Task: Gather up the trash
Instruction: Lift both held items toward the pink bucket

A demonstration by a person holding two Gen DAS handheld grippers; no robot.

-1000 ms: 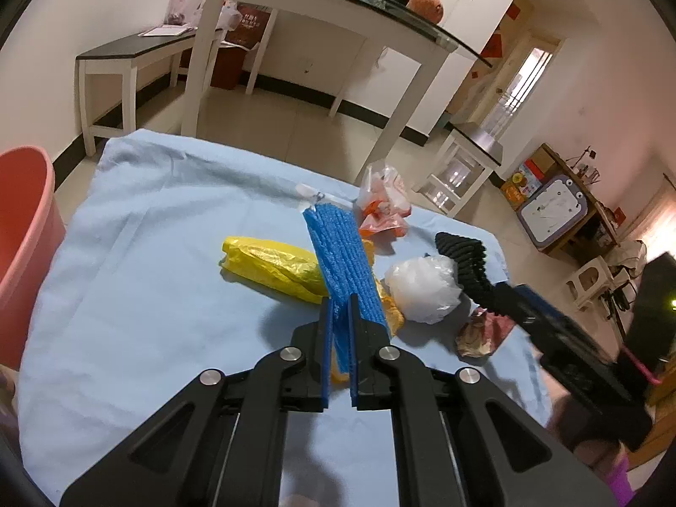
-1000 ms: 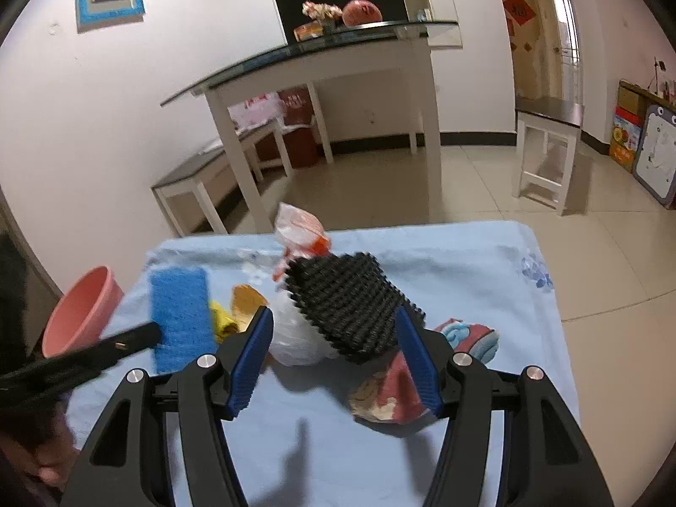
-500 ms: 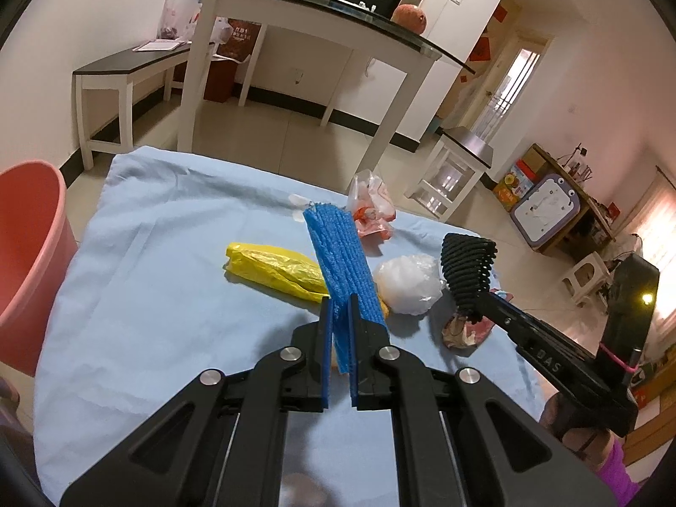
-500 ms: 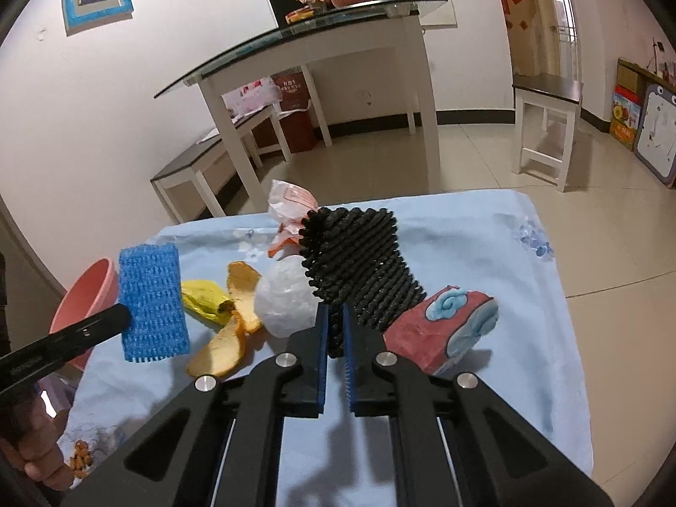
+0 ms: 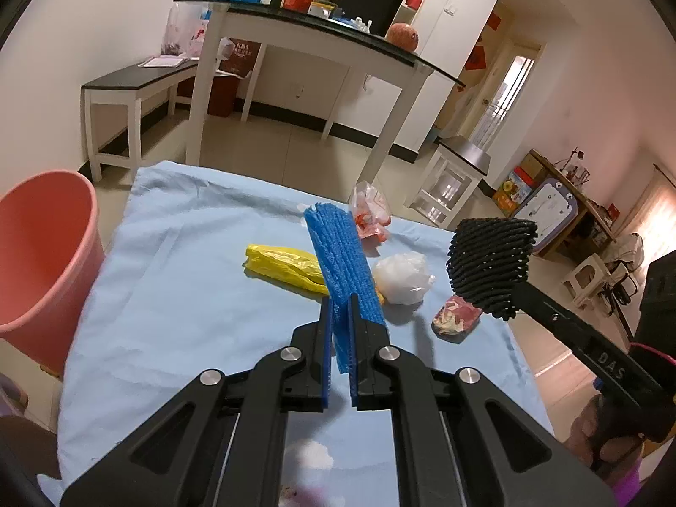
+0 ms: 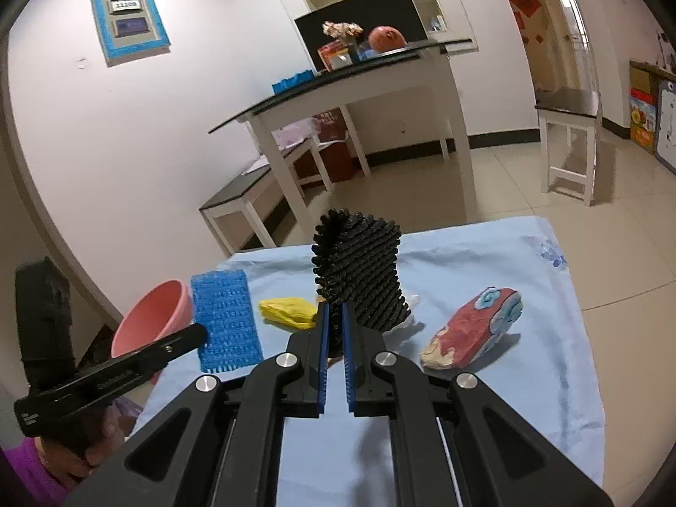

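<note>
My left gripper (image 5: 338,317) is shut on a blue foam net (image 5: 340,257) and holds it above the blue cloth (image 5: 169,295). It also shows in the right wrist view (image 6: 224,321). My right gripper (image 6: 334,321) is shut on a black foam net (image 6: 359,274), also lifted; it shows in the left wrist view (image 5: 490,266). On the cloth lie a yellow bag (image 5: 283,264), a white crumpled bag (image 5: 401,276), a red patterned wrapper (image 6: 473,333) and a clear orange-printed bag (image 5: 369,215). A pink bin (image 5: 38,253) stands left of the table.
A white glass-topped table (image 5: 321,38) and a dark-topped bench (image 5: 131,84) stand behind on the tiled floor. A small white stool (image 6: 570,135) is at the right. The cloth's far edge (image 6: 464,226) drops to the floor.
My right gripper closed on the black foam net and lifted it off the cloth. Both grippers rose, and the left one stays shut on the blue net.
</note>
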